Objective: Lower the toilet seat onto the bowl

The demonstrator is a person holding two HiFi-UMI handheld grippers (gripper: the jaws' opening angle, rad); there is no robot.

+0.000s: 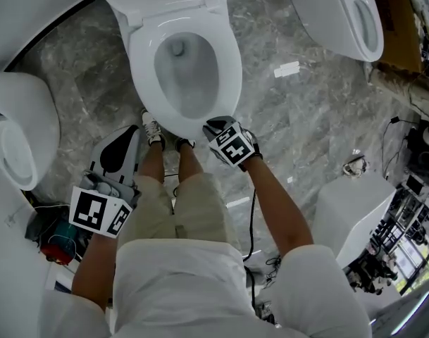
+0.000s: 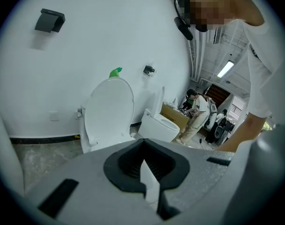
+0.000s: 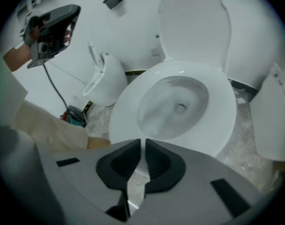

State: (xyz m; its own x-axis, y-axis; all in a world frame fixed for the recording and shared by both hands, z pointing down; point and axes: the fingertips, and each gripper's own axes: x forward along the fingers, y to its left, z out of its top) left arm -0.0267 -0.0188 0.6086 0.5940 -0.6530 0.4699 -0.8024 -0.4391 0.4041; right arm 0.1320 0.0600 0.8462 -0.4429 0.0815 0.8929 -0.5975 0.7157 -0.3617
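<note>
The white toilet seat [image 1: 229, 69] lies flat on the bowl, and its lid [image 3: 193, 27] stands upright behind it. In the right gripper view the seat [image 3: 219, 121] fills the middle, just beyond the jaws. My right gripper [image 1: 213, 126] is at the seat's front edge; its jaws [image 3: 142, 142] stand a narrow slit apart with nothing between them. My left gripper [image 1: 132, 131] is held off to the left beside my leg, away from the toilet. It points at another toilet by the wall, and its jaws [image 2: 143, 150] are together and empty.
My shoes [image 1: 153, 129] stand at the foot of the bowl. More white toilets stand at the upper right [image 1: 344, 13], at the left [image 1: 17, 136] and by the wall [image 2: 109, 111]. A white unit [image 1: 355, 210] is at the lower right. A cable [image 1: 252, 220] runs over the marble floor.
</note>
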